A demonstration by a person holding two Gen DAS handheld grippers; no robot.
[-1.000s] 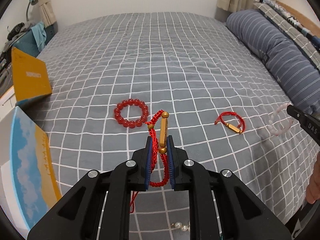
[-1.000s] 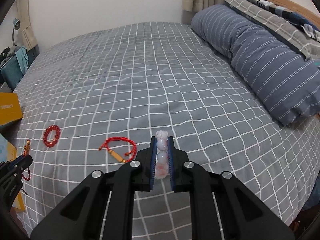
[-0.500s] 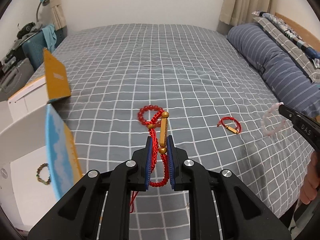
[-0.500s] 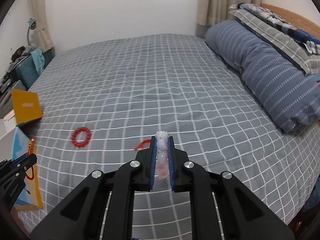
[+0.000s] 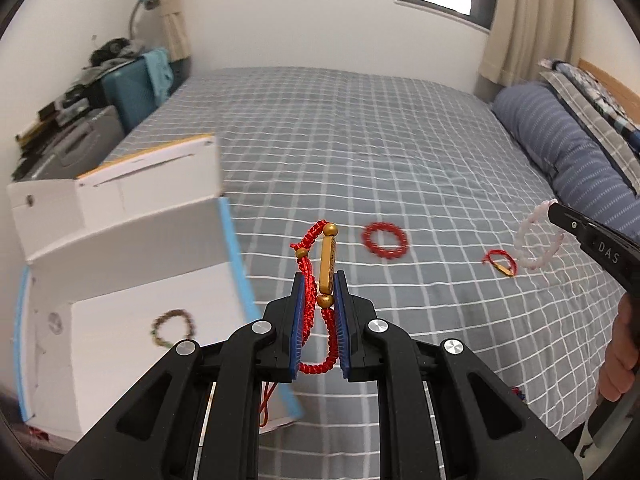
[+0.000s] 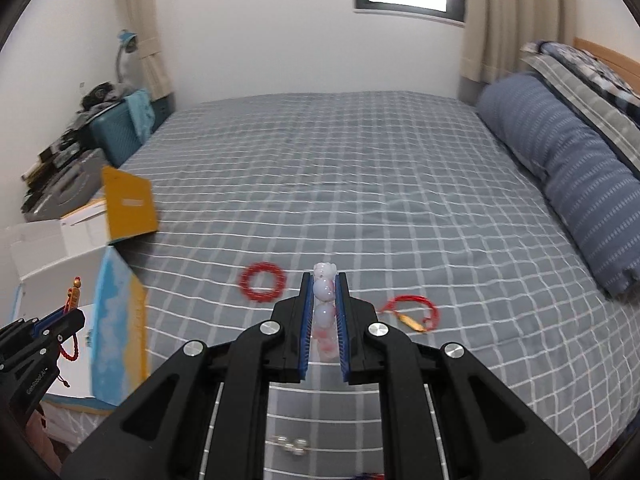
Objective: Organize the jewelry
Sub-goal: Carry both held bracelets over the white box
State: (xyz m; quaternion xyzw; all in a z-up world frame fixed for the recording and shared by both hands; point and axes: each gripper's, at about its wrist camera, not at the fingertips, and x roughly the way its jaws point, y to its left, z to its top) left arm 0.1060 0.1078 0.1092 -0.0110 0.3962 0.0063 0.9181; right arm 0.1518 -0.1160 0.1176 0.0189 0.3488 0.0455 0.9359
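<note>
I am holding a red braided cord bracelet with a gold bar (image 5: 326,276) in my left claw (image 5: 320,300) and a pale pink beaded bracelet (image 6: 323,304) in my right claw (image 6: 323,316). One dark beaded bracelet (image 5: 173,326) is lying in the open white cardboard box (image 5: 120,264); a red bead ring (image 5: 385,240) and a second red cord bracelet (image 5: 500,262) are waiting on the grey checked bed (image 5: 400,140).

left gripper (image 5: 320,304): matte black angular frame, two linkage arms fanning toward 5 and 7 o'clock
left gripper pads (image 5: 299,320): blue, ribbed, long and flat
left gripper screws (image 5: 261,326): round silver heads, two per side
right gripper (image 6: 323,308): same black frame, same blue ribbed pads, four silver screws
right gripper marking (image 5: 608,254): pale letters "DAS" on the black side plate
left gripper marking (image 6: 36,380): small pale lettering, too small to read
hand (image 5: 618,356): at 4 o'clock in the left view, no sleeve visible
</note>
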